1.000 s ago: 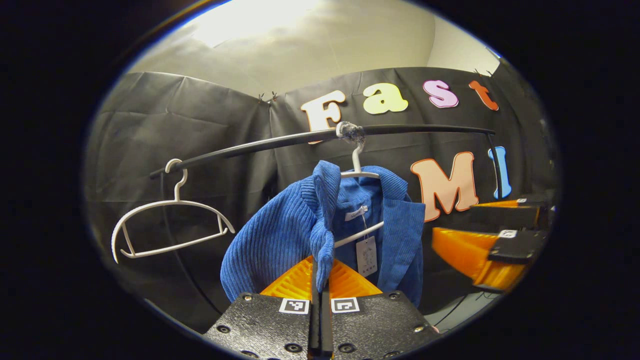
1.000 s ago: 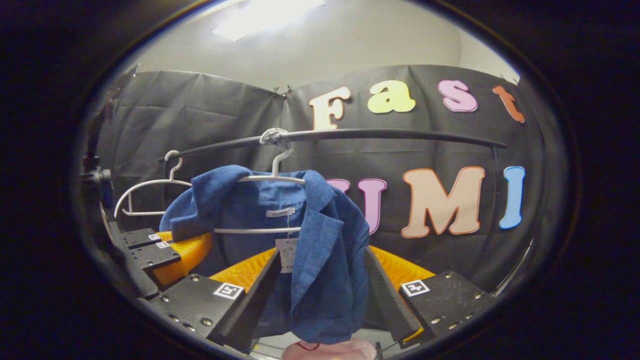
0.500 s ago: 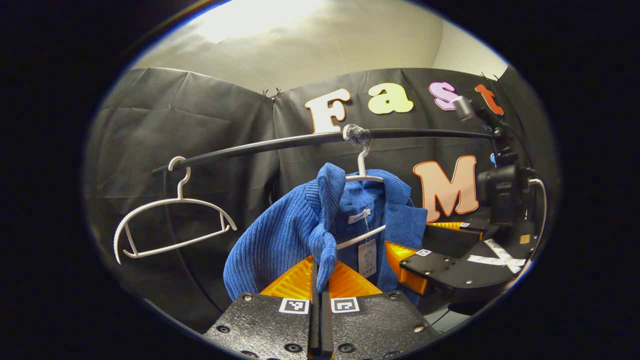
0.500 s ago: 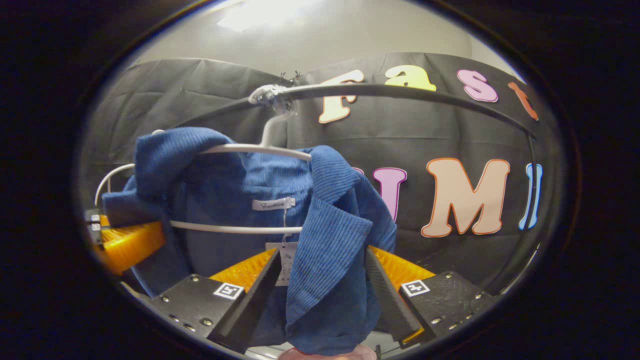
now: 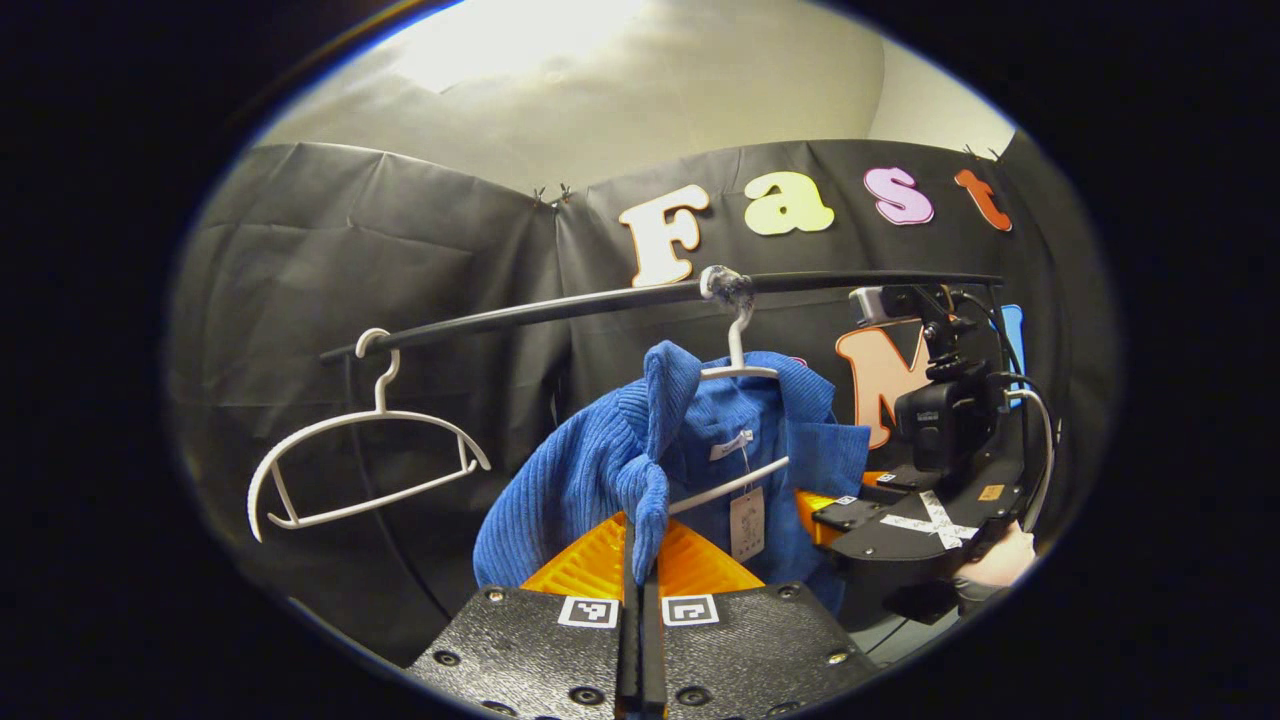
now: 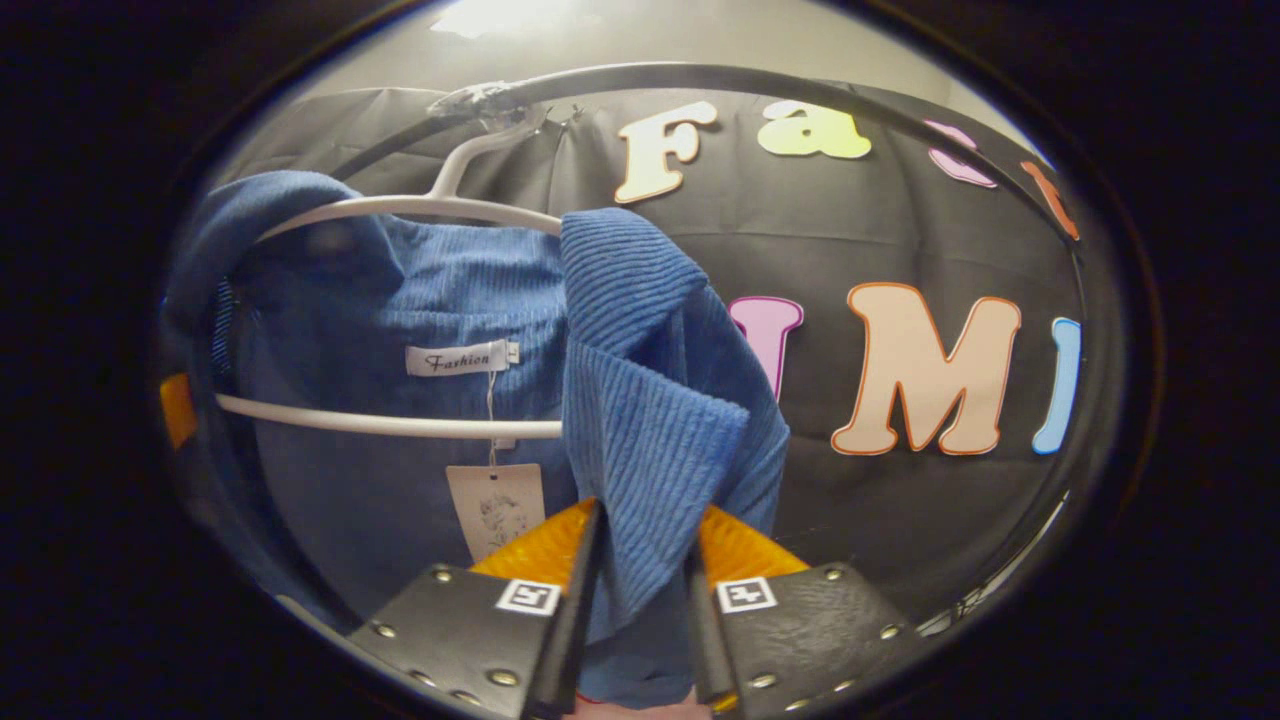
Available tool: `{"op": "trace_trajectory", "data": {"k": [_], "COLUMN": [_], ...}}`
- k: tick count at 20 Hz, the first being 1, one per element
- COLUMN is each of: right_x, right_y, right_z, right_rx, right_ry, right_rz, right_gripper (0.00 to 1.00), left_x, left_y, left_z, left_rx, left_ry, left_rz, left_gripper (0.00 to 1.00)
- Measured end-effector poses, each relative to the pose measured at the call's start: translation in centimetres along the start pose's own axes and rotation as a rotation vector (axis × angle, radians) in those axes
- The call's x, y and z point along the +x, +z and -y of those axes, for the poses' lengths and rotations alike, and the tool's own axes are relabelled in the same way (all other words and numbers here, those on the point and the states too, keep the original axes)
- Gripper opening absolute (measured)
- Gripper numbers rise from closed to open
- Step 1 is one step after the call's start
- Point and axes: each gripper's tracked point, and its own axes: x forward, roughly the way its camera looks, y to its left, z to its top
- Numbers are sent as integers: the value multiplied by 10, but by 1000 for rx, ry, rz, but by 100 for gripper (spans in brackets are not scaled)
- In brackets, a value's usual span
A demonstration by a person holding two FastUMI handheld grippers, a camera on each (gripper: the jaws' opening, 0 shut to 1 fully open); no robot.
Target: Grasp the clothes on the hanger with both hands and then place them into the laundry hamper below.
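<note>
A blue ribbed jacket (image 5: 590, 470) hangs on a white hanger (image 5: 738, 345) from a black rail (image 5: 560, 305). My left gripper (image 5: 640, 530) is shut on a fold of the jacket's left front edge. In the right gripper view the jacket (image 6: 640, 400) is very close. My right gripper (image 6: 645, 512) has its orange fingers pressed on both sides of the jacket's right front panel. The hanger's lower bar (image 6: 390, 425) crosses behind a white neck label (image 6: 457, 358) and a paper tag (image 6: 495, 505). The right gripper (image 5: 850, 512) also shows in the left gripper view, at the jacket's right side.
An empty white hanger (image 5: 370, 450) hangs on the rail to the left of the jacket. A black camera mount (image 5: 950, 420) and a hand (image 5: 990, 565) sit behind the right gripper. The rail (image 6: 720, 75) arches close overhead in the right gripper view.
The right gripper moved in toward the jacket and its fingers closed from wide apart onto the right front panel. The left gripper kept its hold and drew back slightly.
</note>
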Motion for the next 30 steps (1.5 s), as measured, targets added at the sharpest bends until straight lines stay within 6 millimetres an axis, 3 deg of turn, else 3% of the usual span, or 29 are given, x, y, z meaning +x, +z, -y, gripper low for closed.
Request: {"op": "trace_trajectory", "data": {"k": [1,2,3,8,11,14,20,22,30], "right_x": [-2,-3,-3,-10,-15,-15,-16,-16,-10], "right_y": [0,2,0,14,28,39,53,56,62], "right_z": [4,6,5,23,36,48,74,79,84], "right_rx": [-8,-15,-20,-67,-74,-80,-90,-83,-126], "right_ry": [-11,-25,-27,-90,-128,-158,-214,-218,-213], "right_rz": [-2,0,-5,25,61,88,117,123,135], "right_gripper": [31,28,10,11,11,11,11,12,11], "left_x": [-1,-1,-1,-6,-11,-12,-14,-14,-4], "left_y": [1,2,4,21,33,33,15,0,-46], "left_z": [-3,-5,-7,-26,-48,-65,-111,-124,-142], "left_rx": [2,4,5,-2,-15,-56,-61,-88,-85], "left_ry": [5,10,14,52,96,128,211,232,216], "left_rz": [0,3,5,28,47,33,-11,-48,-94], "left_gripper": [2,1,1,1,1,2,2,2,2]}}
